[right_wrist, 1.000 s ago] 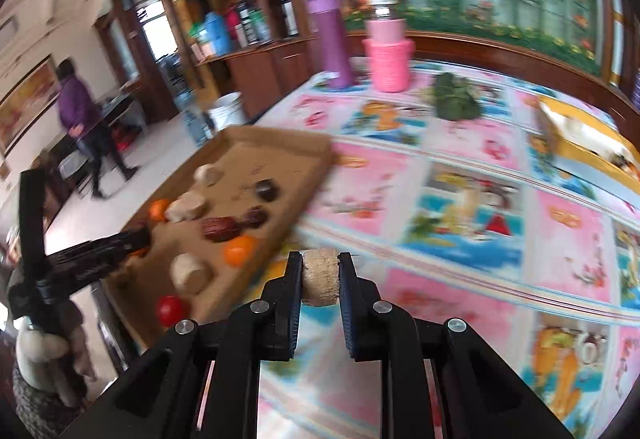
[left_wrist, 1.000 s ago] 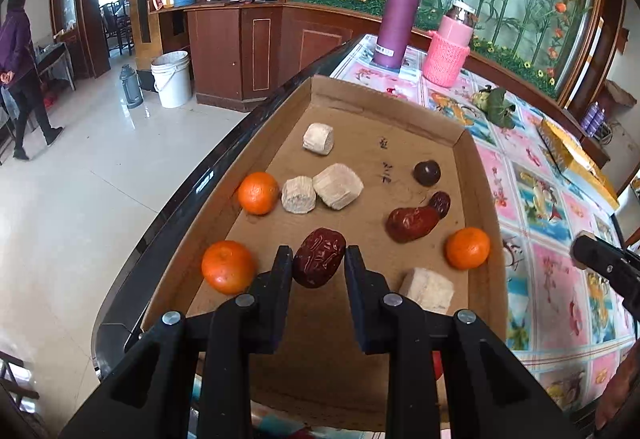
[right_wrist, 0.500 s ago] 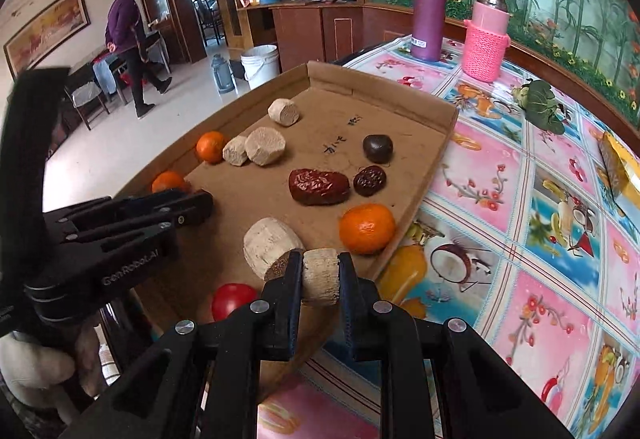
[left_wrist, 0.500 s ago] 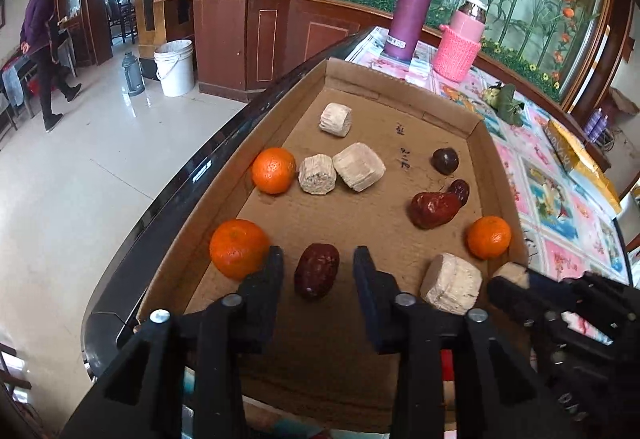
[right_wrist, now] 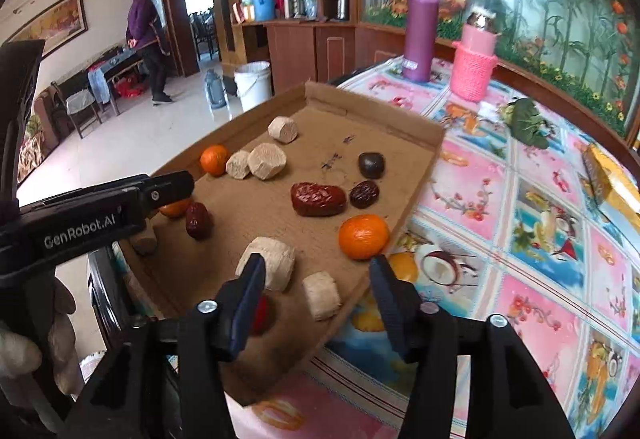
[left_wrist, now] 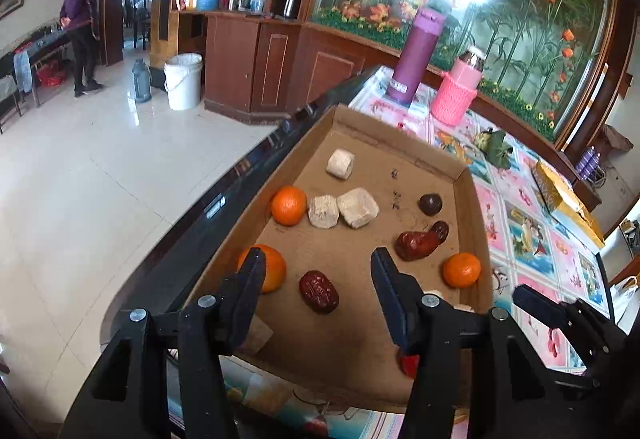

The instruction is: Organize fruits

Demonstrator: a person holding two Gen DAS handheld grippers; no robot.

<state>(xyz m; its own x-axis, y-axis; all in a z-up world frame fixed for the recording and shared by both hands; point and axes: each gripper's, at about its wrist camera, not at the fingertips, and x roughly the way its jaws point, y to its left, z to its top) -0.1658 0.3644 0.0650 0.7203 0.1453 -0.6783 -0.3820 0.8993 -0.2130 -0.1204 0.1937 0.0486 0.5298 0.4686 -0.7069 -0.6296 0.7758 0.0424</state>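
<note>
inside the cardboard tray (right_wrist: 416, 159): oranges, dates, pale chunks; both tongs (left_wrist: 318, 281) (right_wrist: 316, 285) opening, gripping nothing.

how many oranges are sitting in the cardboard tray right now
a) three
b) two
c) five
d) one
a) three: in the left wrist view one orange sits beside the pale chunks, a second orange lies partly behind the left gripper's finger, and a third orange rests near the right wall of the cardboard tray.
</note>
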